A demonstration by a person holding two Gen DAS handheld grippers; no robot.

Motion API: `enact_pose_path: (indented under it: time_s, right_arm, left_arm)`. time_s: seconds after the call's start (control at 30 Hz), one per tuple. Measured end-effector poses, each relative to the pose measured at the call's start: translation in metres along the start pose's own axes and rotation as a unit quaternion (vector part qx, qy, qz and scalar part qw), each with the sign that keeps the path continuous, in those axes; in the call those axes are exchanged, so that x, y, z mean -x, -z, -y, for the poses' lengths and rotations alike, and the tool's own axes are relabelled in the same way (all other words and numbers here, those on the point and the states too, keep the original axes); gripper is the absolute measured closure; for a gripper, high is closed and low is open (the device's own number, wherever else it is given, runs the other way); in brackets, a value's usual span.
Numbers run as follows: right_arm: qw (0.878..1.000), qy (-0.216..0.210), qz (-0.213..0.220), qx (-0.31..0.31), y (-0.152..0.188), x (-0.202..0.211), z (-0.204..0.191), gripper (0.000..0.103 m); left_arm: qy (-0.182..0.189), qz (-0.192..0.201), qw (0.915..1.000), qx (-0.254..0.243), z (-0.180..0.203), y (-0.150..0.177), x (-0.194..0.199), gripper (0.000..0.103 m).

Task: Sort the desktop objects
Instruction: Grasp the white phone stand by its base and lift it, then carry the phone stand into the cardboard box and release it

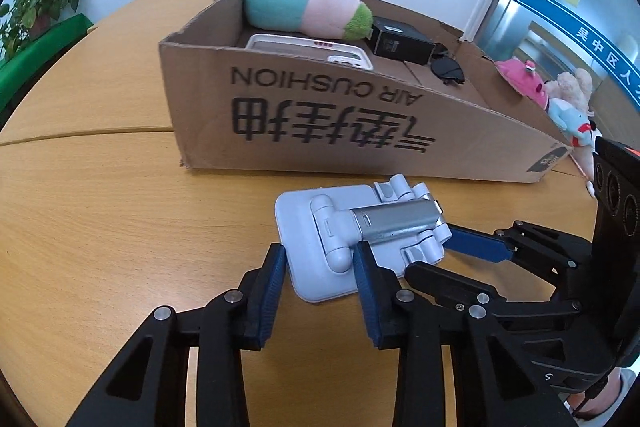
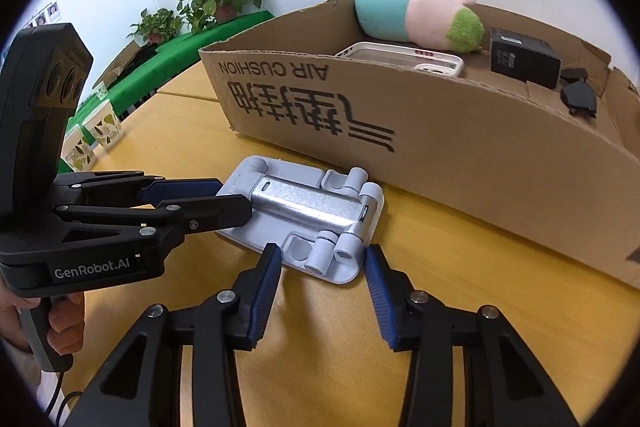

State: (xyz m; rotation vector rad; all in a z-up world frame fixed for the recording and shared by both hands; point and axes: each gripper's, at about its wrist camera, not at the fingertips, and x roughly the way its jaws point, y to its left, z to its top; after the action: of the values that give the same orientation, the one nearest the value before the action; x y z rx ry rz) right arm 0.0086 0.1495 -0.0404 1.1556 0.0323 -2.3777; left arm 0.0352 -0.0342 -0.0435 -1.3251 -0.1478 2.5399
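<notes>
Over on the left, the left gripper (image 1: 320, 279) comes in low over the bench (image 1: 120, 227), fingers (image 1: 276, 291) partly open and straddling the near end of the folded phone stand (image 1: 352, 239). The pads sit either side of the base plate, but I can't say they're pressing; nothing is lifted. The stand lies flat just in front of the cardboard box (image 1: 340, 123), its silver arm running lengthwise from one gripper toward the other. Moving right, the right gripper (image 2: 324, 267) brackets the opposite, hinged end, its fingers (image 2: 266, 279) also partly open, with visible gaps to the plate. Both hands are equally close, one per end, so a two-handed lift over the box wall looks likely. Inside the box: a plush toy (image 1: 304, 5), a phone case (image 1: 312, 51), a black box (image 1: 400, 43) and sunglasses (image 1: 448, 69). The stand's underside is hidden, and the left fingertips' contact is hard to read.
</notes>
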Motion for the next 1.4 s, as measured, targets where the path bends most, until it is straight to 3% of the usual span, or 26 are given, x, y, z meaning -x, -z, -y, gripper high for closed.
enact_pose_path:
  time_s: [0.2, 0.37, 0.63, 0.87, 1.13, 1.4]
  right_arm:
    - [1.000, 0.006, 0.025, -0.018, 0.012, 0.033, 0.006, 0.061]
    - [0.997, 0.023, 0.068, -0.019, -0.001, 0.075, 0.008, 0.061]
    - [0.987, 0.080, 0.138, -0.019, -0.045, 0.142, 0.032, 0.061]
    - [0.984, 0.105, 0.145, -0.010, -0.103, 0.149, 0.076, 0.061]
    - [0.993, 0.088, 0.070, -0.030, -0.160, 0.088, 0.145, 0.061]
    - [0.995, 0.062, -0.042, -0.068, -0.163, 0.004, 0.200, 0.061]
  left_arm:
    - [0.006, 0.020, 0.9997, -0.010, 0.026, 0.001, 0.020, 0.071]
    - [0.012, 0.065, 0.9973, -0.031, 0.054, -0.018, 0.054, 0.071]
    - [0.045, 0.122, 0.9879, -0.084, 0.104, -0.085, 0.084, 0.071]
    - [0.051, 0.137, 0.9840, -0.102, 0.131, -0.156, 0.065, 0.071]
    - [0.036, 0.069, 0.9941, -0.076, 0.122, -0.228, -0.019, 0.071]
    - [0.005, -0.059, 0.9968, -0.055, 0.111, -0.251, -0.121, 0.071]
